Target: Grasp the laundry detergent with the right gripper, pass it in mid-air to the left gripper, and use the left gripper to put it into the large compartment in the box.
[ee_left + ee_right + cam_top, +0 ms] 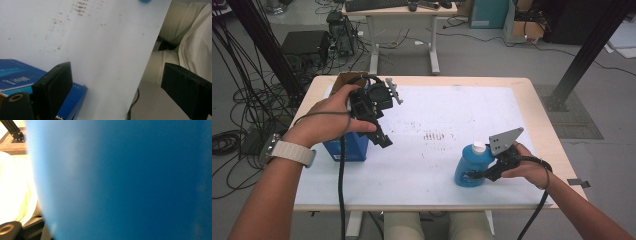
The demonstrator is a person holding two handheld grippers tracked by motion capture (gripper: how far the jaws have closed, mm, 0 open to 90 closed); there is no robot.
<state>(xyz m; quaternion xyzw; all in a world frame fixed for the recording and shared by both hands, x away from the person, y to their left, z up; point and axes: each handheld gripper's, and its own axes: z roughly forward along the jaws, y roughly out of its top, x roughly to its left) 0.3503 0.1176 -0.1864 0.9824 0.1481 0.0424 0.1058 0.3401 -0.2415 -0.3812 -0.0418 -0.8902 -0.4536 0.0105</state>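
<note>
A blue bottle [471, 165] with a white cap [479, 147] stands on the white mat [437, 115] near the table's front right. My right gripper [482, 173] is shut on the bottle's lower side, with its grey plate above the hand. In the right gripper view the bottle's blue wall [125, 180] sits pressed up close. My left gripper [384, 131] hangs above the table's left side, angled down, over a blue box [344, 148]. In the left gripper view its jaws [120, 87] stand wide open with nothing between them, and the blue box [17, 77] lies at the lower left.
A brown cardboard box [343, 79] sits at the table's back left corner behind my left hand. The table's front edge and the person's light trousers [190, 37] are close by. A desk [397, 10], floor cables [242, 115] and a black frame post [587, 50] stand beyond the table.
</note>
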